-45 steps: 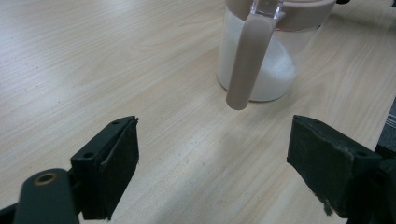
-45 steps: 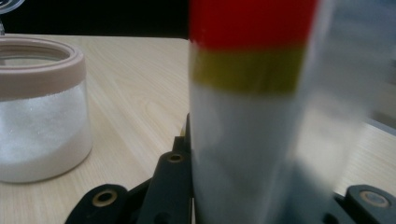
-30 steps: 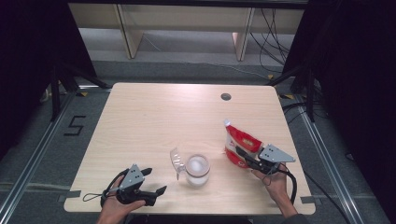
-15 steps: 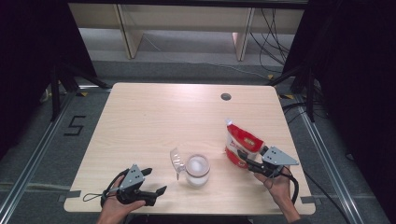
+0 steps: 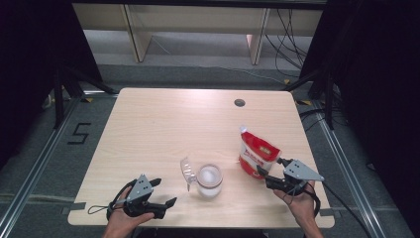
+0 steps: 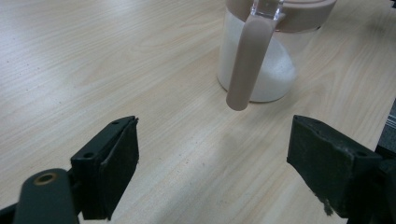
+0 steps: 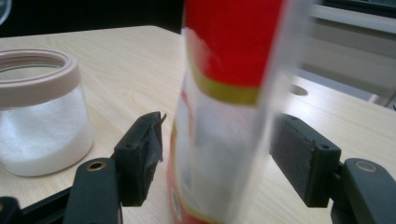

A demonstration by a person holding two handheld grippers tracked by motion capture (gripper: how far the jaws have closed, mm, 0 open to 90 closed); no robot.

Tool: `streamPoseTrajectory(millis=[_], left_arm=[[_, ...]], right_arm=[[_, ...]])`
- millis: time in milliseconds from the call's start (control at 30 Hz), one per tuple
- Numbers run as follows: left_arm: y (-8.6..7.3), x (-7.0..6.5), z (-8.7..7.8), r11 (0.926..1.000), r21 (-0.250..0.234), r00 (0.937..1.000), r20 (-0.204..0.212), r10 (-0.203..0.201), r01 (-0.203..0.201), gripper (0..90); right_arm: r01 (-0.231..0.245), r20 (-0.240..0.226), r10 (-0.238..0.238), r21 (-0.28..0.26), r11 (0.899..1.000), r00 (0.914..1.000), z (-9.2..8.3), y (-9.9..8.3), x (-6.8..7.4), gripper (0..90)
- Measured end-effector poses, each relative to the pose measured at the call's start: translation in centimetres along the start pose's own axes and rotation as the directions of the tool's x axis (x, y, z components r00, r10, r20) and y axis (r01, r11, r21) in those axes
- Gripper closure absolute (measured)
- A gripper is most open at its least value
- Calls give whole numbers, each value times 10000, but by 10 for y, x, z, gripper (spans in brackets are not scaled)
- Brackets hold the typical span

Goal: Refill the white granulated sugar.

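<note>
Pouch: your red and white pouch [image 5: 258,154] stands upright on the bench [image 5: 163,129], to the right of the jar, near the bench's right edge. It has a red top, a yellow band and a pale lower panel; its print is blurred in the right gripper view [image 7: 224,107], so you cannot read it.

Jar: the clear jar [image 5: 209,181] with a pinkish rim holds white grains and stands near the front edge of the bench. In the left gripper view [image 6: 261,56] a pinkish handle hangs down its near side.

Lid: a clear lid [image 5: 187,171] tilts up just left of the jar; whether it is hinged to the rim is likely but not certain from above.

Right tool: your right tool [image 5: 265,173] sits level, just right of the jar, pointing at the pouch's foot. Its jaws have just been opening and stand apart, with the pouch between them and both pads off its sides [image 7: 219,163].

Right hand: your right hand [image 5: 297,201] comes in from the front edge, behind the pouch.

Left tool: your left tool [image 5: 166,193] lies low, left of the jar, jaws wide apart on nothing, aimed at the jar [image 6: 215,168].

Left hand: your left hand [image 5: 124,215] rests at the front edge.
</note>
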State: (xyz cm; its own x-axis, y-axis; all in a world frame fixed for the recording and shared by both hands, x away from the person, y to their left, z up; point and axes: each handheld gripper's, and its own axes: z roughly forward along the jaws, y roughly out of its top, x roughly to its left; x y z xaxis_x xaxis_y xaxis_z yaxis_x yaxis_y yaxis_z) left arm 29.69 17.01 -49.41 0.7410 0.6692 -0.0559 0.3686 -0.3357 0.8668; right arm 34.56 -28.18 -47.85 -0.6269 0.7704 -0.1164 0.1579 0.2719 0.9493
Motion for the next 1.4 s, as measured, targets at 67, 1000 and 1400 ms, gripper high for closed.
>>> streamPoseTrajectory(millis=[67, 1000, 1400], left_arm=[[0, -2, 0, 9996, -1, 9996, -13, -270, 270, 162], [29, -8, 2, 9955, -396, 9961, 266, -847, 857, 188], [35, -15, 5, 9971, -440, 9977, 279, -615, 627, 344]], right_arm=[[-204, 31, 204, 171, 9996, 9998, -4, -3, -1, 355], [-262, 280, 220, 1584, 9870, 9994, -54, -15, 20, 326], [111, 172, -144, 1739, 9847, 9997, -57, -17, 27, 320]])
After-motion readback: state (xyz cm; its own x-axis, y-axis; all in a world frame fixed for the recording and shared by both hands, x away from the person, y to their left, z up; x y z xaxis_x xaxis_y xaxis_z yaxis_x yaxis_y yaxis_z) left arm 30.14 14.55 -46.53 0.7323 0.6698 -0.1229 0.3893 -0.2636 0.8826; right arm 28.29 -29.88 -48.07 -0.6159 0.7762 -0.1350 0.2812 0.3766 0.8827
